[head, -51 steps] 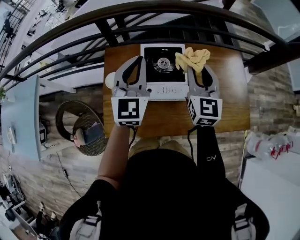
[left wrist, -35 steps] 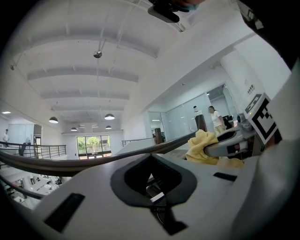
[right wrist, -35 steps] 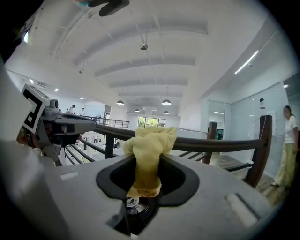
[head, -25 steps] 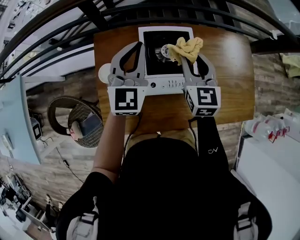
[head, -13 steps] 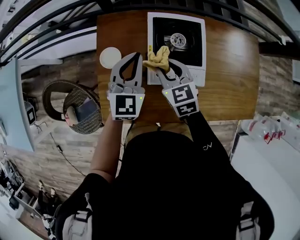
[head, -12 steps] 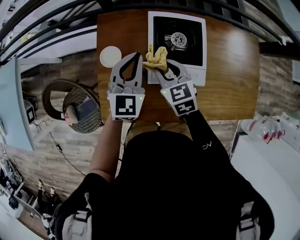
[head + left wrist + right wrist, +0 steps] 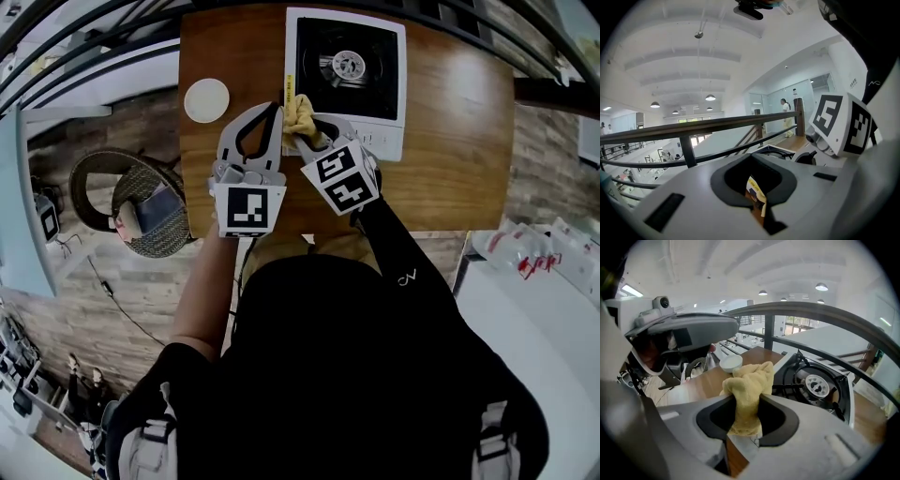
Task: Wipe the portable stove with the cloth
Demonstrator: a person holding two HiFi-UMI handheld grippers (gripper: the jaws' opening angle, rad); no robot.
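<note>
Looking down from the head view, the stove (image 7: pixel 398 103) sits at the top centre of the tabletop (image 7: pixel 450 141), with a small white dish (image 7: pixel 206 100) to its left. The right claw (image 7: pixel 298 129) pinches the yellow cloth (image 7: pixel 301 114) against the stove's lower-left corner. The left claw (image 7: pixel 273 109) lies just beside it, on the left.

From the left gripper view, the left claw (image 7: pixel 750 156) has its tips together and nothing between them. A yellow label (image 7: pixel 757 197) shows through the hollow behind.

From the right gripper view, the right claw (image 7: pixel 745 401) is clamped on the cloth (image 7: pixel 750 378), which bulges out in a soft wad above the tips. The stove (image 7: pixel 848 394) lies to the right, the dish (image 7: pixel 730 363) at centre left.

The cloth looks light and limp, so a deep pinch on the bunch suits it. The stove looks stiff but may slide, and its burner prongs could snag the fabric.
</note>
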